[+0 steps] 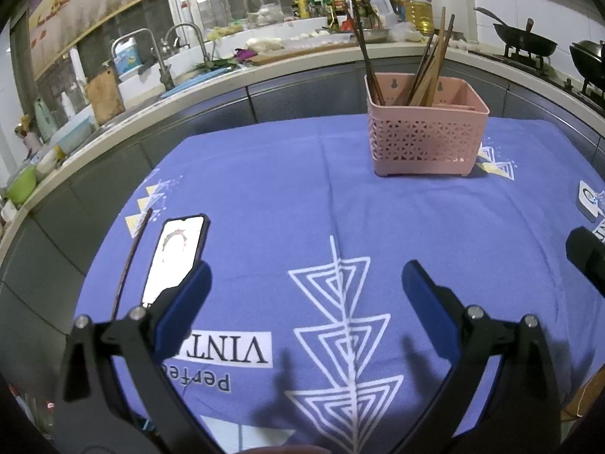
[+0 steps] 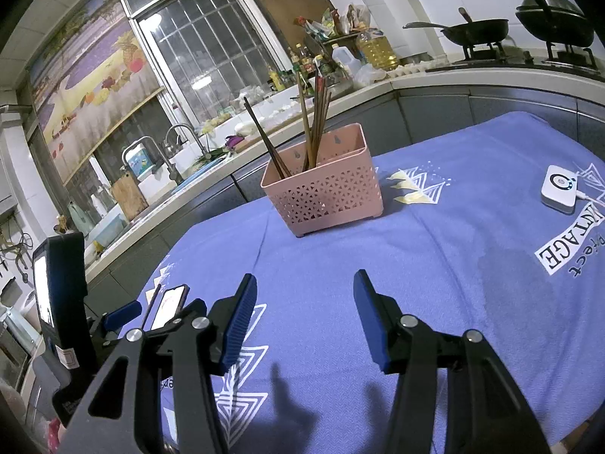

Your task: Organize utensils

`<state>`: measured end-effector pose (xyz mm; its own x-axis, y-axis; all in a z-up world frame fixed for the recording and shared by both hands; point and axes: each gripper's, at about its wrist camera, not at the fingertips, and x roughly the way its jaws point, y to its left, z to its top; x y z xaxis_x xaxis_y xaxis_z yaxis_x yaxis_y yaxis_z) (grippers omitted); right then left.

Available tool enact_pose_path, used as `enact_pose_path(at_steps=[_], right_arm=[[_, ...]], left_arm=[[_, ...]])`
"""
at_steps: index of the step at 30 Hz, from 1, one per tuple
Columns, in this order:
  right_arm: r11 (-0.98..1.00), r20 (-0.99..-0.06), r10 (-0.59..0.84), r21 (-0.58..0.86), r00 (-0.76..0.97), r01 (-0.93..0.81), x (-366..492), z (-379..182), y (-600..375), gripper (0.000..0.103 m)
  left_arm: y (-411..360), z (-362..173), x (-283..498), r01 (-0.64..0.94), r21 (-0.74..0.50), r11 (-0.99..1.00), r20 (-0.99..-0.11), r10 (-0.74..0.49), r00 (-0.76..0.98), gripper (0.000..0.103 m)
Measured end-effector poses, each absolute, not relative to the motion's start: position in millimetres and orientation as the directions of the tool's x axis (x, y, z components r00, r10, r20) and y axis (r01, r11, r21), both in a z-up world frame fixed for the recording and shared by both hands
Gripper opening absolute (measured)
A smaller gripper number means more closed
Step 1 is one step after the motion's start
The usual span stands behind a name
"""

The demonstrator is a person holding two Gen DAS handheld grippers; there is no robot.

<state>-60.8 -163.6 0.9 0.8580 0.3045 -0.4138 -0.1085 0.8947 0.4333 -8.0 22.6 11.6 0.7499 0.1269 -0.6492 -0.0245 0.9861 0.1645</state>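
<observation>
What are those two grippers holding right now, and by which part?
Nothing. The left gripper and right gripper both stand open over the cloth, with no utensil between their pads. A chopstick lies loose beside the phone.

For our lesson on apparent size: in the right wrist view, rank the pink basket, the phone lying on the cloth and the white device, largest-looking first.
1. pink basket, clearly largest.
2. white device and phone: look alike in size; the phone is partly hidden by the right gripper, so no ranking.
</observation>
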Motion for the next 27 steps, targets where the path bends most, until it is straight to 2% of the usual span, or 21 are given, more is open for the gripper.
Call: enact_pose_path(at_steps=[27], right_arm=[[0.893, -0.421, 0.306, 0.438, 0.854, -0.104, -61.4, -2.0, -158.4, 0.054]], left_arm=[[25.9, 6.0, -7.9, -0.026, 0.165, 0.986, -0.656, 0.129, 0.744, 0.097]])
